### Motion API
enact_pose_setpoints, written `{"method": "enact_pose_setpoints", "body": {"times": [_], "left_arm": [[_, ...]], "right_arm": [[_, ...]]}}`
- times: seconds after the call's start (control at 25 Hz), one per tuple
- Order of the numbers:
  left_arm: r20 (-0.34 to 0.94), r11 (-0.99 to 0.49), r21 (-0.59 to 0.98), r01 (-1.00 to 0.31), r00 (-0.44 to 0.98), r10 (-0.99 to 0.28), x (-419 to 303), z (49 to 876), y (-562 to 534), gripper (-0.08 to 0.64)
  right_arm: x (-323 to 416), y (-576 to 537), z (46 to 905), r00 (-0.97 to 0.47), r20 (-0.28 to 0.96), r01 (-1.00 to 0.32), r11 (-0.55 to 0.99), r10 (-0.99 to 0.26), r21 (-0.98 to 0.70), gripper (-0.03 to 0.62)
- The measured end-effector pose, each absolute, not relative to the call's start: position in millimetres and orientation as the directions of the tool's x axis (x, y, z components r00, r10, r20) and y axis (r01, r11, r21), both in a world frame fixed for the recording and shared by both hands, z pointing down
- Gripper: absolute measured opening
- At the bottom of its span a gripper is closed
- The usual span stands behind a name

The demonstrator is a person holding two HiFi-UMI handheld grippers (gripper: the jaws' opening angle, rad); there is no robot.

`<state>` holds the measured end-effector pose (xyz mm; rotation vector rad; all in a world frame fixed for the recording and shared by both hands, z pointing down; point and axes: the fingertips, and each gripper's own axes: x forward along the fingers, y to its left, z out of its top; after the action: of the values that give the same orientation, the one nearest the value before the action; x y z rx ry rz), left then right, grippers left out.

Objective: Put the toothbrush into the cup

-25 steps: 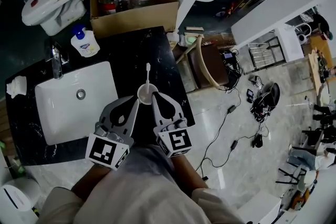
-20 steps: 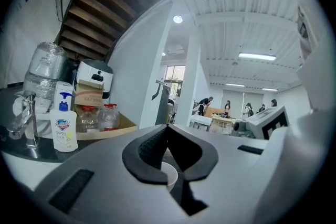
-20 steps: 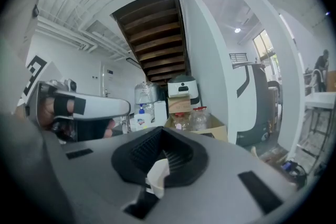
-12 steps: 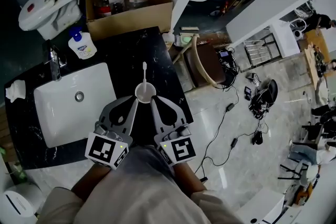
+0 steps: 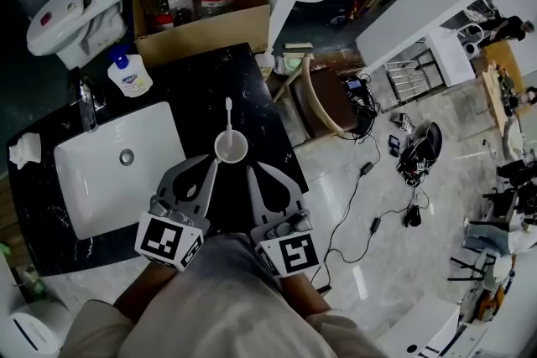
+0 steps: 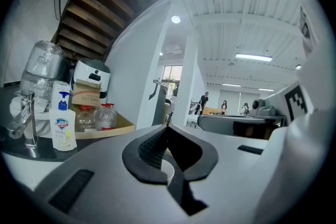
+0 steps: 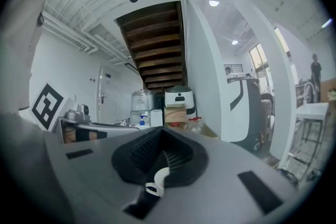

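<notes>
A small white cup [image 5: 231, 148] stands on the black counter [image 5: 264, 117], to the right of the sink. A white toothbrush [image 5: 228, 117] stands in it, head up and leaning away from me. My left gripper [image 5: 213, 163] is shut, its tips right beside the cup's near left rim. My right gripper [image 5: 252, 170] is also shut and empty, a short way back from the cup on its near right. In the left gripper view, the closed jaws of the left gripper [image 6: 168, 127] hide most of the cup [image 6: 167, 170]. The right gripper [image 7: 161, 129] shows closed jaws too.
A white sink basin [image 5: 117, 168] with a faucet [image 5: 88, 101] lies left of the cup. A soap bottle [image 5: 128, 73] stands behind it, a crumpled tissue [image 5: 25, 148] at far left. A cardboard box [image 5: 197, 8] of bottles sits beyond the counter, whose right edge drops to a cable-strewn floor.
My right gripper has drawn back from the cup's rim toward me. The left gripper has stayed by the cup, and the toothbrush still stands in it.
</notes>
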<state>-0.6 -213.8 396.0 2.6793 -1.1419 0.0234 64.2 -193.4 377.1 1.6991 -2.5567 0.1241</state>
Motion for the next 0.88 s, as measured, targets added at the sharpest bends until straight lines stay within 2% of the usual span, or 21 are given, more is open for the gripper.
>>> {"method": "enact_pose_setpoints", "body": {"times": [0.44, 0.88], "left_arm": [[0.1, -0.684, 0.2, -0.702, 0.709, -0.698, 0, 395, -207, 0.008], [0.098, -0.689, 0.197, -0.698, 0.713, -0.694, 2, 394, -202, 0.008]], "right_arm": [[67, -176, 368, -0.366, 0.055, -0.93, 0.365, -0.929, -0.037, 0.003], [69, -174, 373, -0.367, 0.068, -0.93, 0.365, -0.928, -0.049, 0.003]]}}
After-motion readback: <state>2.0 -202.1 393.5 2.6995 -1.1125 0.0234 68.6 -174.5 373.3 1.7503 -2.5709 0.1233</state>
